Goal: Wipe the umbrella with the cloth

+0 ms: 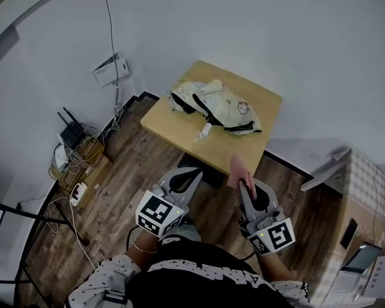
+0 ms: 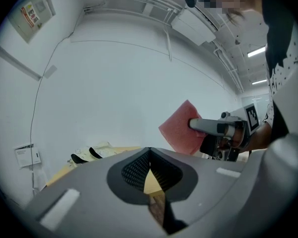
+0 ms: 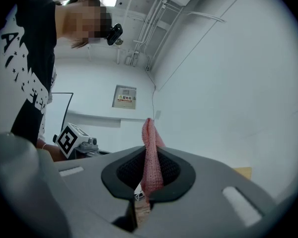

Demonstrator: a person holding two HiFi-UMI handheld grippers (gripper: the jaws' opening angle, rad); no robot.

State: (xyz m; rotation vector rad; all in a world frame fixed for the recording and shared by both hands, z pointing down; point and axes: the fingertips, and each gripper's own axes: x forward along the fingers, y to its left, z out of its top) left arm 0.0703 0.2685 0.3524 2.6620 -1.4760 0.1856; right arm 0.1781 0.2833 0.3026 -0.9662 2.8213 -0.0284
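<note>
Right gripper view shows the right gripper [image 3: 149,168] pinching the cloth [image 3: 149,139], left gripper [image 2: 149,171] closed on nothing, and dragging over the crumpled umbrella [image 1: 215,104] may tug it loose.

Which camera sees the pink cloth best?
The left gripper view: the pink cloth shows its flat face there, held by the right gripper. The right gripper view shows it only edge-on, pinched between the jaws. The head view shows just a small pink strip.
</note>
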